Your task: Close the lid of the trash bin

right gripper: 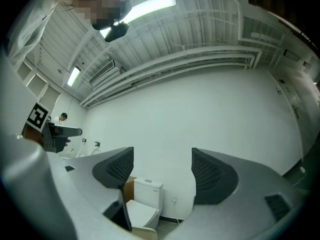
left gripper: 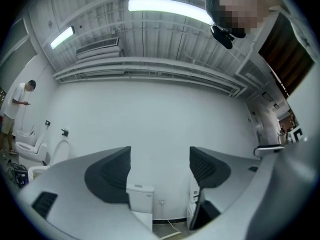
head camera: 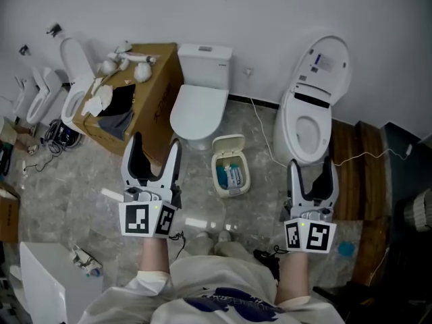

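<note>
A plain white wall [head camera: 270, 19] backs a grey marbled floor [head camera: 263, 194]. Against the wall stand a closed white toilet [head camera: 199, 103] and, to its right, another toilet [head camera: 310, 123] with its lid raised. A cardboard box [head camera: 152, 93] sits just left of the closed one, and wooden boards [head camera: 358, 177] lie at the right. Long tube lights [left gripper: 170, 6] glow on the ribbed ceiling [left gripper: 150, 34].
</note>
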### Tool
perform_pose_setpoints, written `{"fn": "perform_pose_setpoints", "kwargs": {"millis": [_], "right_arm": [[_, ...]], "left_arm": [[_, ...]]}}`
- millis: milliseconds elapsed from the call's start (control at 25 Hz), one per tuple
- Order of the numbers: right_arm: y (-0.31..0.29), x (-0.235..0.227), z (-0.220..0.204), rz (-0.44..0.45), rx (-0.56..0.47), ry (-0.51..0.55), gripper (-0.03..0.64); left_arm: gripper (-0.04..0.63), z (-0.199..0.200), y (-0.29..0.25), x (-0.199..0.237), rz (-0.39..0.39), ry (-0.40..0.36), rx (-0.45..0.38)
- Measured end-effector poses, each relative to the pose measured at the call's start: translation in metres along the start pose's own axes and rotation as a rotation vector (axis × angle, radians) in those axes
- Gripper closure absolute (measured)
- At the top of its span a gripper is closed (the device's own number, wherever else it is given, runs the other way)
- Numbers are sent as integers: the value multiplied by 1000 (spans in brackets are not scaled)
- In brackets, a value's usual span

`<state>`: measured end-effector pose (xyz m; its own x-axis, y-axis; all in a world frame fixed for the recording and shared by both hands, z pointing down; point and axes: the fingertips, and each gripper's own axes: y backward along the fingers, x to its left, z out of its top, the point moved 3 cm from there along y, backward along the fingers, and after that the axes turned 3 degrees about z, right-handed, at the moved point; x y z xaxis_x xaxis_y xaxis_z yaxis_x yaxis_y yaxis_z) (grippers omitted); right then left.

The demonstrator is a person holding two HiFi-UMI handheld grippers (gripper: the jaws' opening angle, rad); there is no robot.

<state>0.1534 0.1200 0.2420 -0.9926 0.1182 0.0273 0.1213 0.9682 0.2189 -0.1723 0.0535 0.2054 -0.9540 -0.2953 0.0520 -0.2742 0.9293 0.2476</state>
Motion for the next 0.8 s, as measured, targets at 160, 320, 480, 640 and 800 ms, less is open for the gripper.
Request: {"fn": "perform_pose_setpoints", "kwargs": {"millis": [160, 320, 480, 640, 800], "right_arm": [[-15, -3, -14, 33, 28, -25, 264], [-33, 8, -26, 68, 51, -34, 264], [-55, 11, -35, 60, 57, -46, 267], [-86, 16, -45, 26, 62, -49, 272], [-127, 28, -55, -2, 52, -49, 272]], "left_arm": [[250, -10, -7, -16, -29, -48, 37], [250, -15, -17, 0, -2, -30, 53], [250, -20, -41, 9, -27, -40, 44], [250, -29, -77, 29, -69, -20, 39], [250, -37, -120, 51, -109, 6, 15]]}}
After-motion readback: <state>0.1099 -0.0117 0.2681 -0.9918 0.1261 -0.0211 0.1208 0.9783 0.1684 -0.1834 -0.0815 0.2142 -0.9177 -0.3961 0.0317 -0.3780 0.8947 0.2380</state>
